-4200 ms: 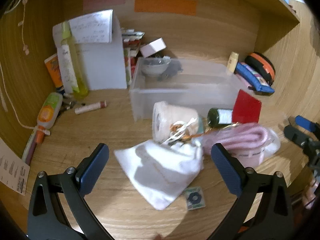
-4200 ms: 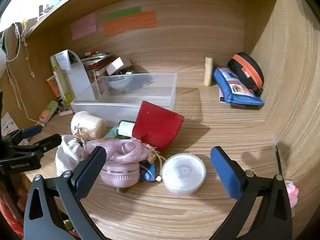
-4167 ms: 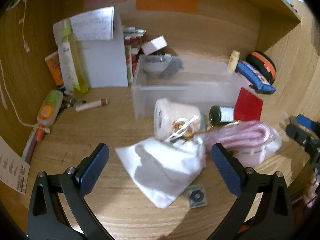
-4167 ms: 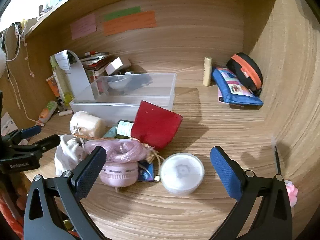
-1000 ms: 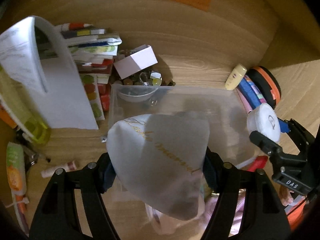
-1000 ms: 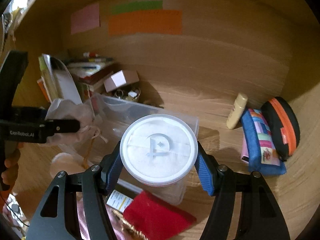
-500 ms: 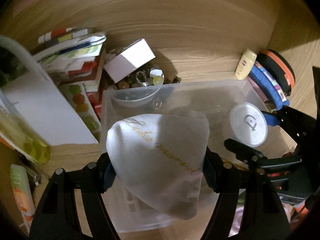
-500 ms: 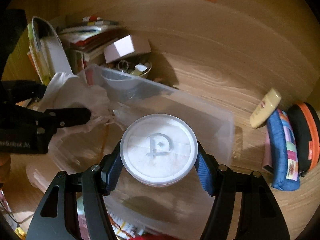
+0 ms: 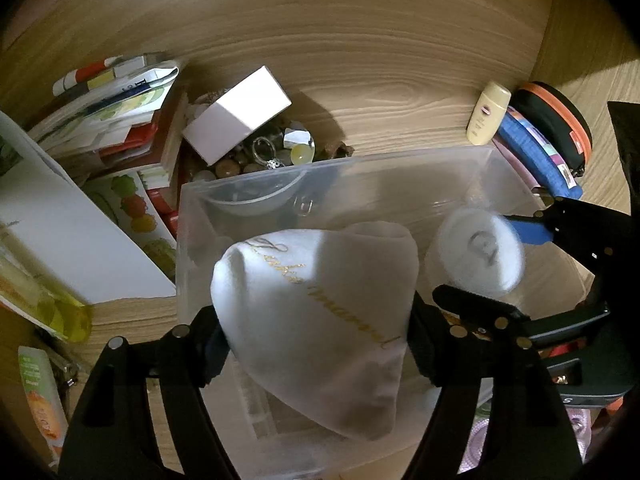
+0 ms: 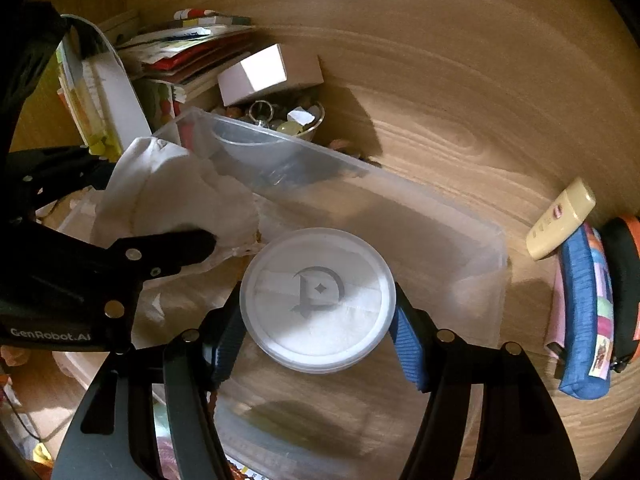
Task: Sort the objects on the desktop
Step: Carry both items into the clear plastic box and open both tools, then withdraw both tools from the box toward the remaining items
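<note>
My left gripper [image 9: 316,340] is shut on a white cloth pouch [image 9: 320,304] with gold lettering and holds it over the clear plastic bin [image 9: 360,168]. My right gripper [image 10: 318,332] is shut on a round white lidded container [image 10: 318,300] and holds it over the same bin [image 10: 400,200], to the right of the pouch [image 10: 180,200]. The container shows blurred in the left wrist view [image 9: 476,258]. The left gripper's finger [image 10: 160,252] shows at the left of the right wrist view.
Behind the bin are a small bowl of trinkets [image 9: 276,156], a white box [image 9: 236,116] and stacked booklets [image 9: 120,92]. A cream tube [image 10: 560,220], a blue pouch [image 10: 584,320] and an orange-black case [image 9: 560,124] lie at the right. Bottles [image 9: 44,400] lie at the left.
Both grippers have moved forward and lower over the bin, each still holding its object. The container and the pouch are closer to each other now.
</note>
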Tool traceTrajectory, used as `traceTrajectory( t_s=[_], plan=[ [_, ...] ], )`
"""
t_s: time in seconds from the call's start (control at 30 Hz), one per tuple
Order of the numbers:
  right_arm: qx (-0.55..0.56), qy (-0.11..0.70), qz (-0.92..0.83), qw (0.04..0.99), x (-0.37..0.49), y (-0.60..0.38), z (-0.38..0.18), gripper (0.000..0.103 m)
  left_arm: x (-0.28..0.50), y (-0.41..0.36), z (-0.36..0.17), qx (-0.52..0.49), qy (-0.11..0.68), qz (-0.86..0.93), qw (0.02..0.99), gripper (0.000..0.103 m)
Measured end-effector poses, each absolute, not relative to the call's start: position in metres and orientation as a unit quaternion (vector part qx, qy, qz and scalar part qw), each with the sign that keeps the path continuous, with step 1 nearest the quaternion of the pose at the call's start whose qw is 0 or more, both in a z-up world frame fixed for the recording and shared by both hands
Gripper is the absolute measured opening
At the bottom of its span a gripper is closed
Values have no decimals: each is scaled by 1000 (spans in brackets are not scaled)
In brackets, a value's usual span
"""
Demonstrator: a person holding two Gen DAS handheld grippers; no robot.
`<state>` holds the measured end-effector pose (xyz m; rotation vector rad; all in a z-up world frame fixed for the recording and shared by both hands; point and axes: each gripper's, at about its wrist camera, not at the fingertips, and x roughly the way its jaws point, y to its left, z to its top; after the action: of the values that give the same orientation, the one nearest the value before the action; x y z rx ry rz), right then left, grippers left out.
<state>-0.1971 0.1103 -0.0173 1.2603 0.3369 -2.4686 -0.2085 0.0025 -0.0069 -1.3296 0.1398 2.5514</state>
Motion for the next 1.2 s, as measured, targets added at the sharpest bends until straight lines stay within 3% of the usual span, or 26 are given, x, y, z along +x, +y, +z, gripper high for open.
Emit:
traceTrajectory(
  t_s=[0.2, 0.37, 0.5, 0.57, 0.63, 0.87, 0.97, 1.2],
  plan=[
    [425, 143, -879, 163, -187, 104, -10, 68, -206, 0, -7, -462, 44, 876, 131, 76],
    [395, 150, -892, 161, -170, 103, 6, 78, -198, -4, 0, -457, 37, 879, 129, 76],
    [382, 147, -898, 158, -157, 106, 17, 79, -185, -4, 14, -435, 39, 890, 127, 80],
    [378, 142, -901, 157, -151, 109, 21, 79, -175, -5, 27, -416, 39, 900, 126, 90],
    [372, 139, -904, 155, -146, 113, 24, 79, -166, -7, 37, -401, 37, 907, 126, 93],
    [335, 135, -923, 134, -113, 131, 43, 81, -133, -11, 55, -375, 45, 919, 116, 96],
    [318, 128, -931, 126, -100, 142, 51, 86, -119, -11, 50, -378, 45, 917, 116, 96],
    [312, 107, -938, 105, -78, 169, 51, 87, -97, -14, 29, -398, 47, 909, 111, 96]
  ],
)
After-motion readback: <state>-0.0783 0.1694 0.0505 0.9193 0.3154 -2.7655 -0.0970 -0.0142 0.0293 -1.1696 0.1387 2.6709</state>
